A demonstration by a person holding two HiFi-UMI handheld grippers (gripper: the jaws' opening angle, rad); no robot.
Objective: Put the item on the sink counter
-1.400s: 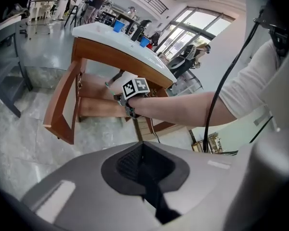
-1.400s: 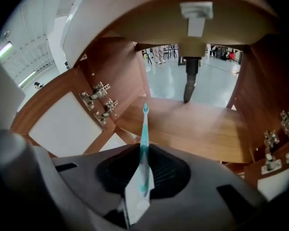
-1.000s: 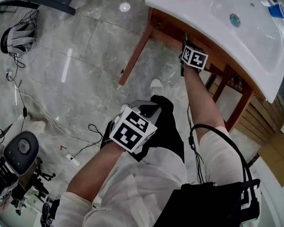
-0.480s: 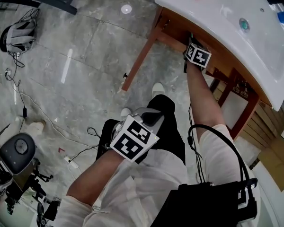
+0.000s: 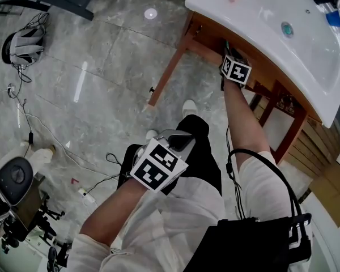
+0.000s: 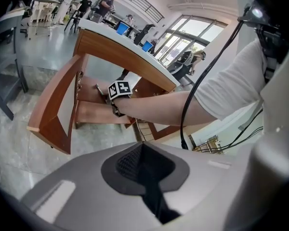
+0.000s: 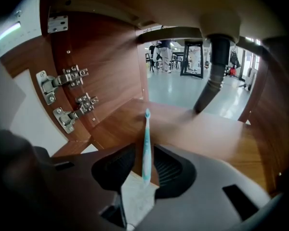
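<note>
Right gripper view: the right hand-held gripper [image 7: 144, 166] is under the table, inside a wooden cabinet. Its jaws have just been opening and now stand apart. A light blue toothbrush [image 7: 146, 143] lies between them at lower centre of the frame, a gap on each side and neither pad pressing on it. The brush head points toward the upper frame, over the brown wooden shelf [image 7: 207, 134]. Two metal hinges [image 7: 67, 93] sit on the cabinet wall at left; a dark drain pipe [image 7: 212, 76] descends at upper right.

Head view: the white sink table [image 5: 255, 21] occupies the upper right.

Left gripper view: the left hand-held gripper [image 6: 143, 165] has its jaws closed together, nothing between them.
</note>
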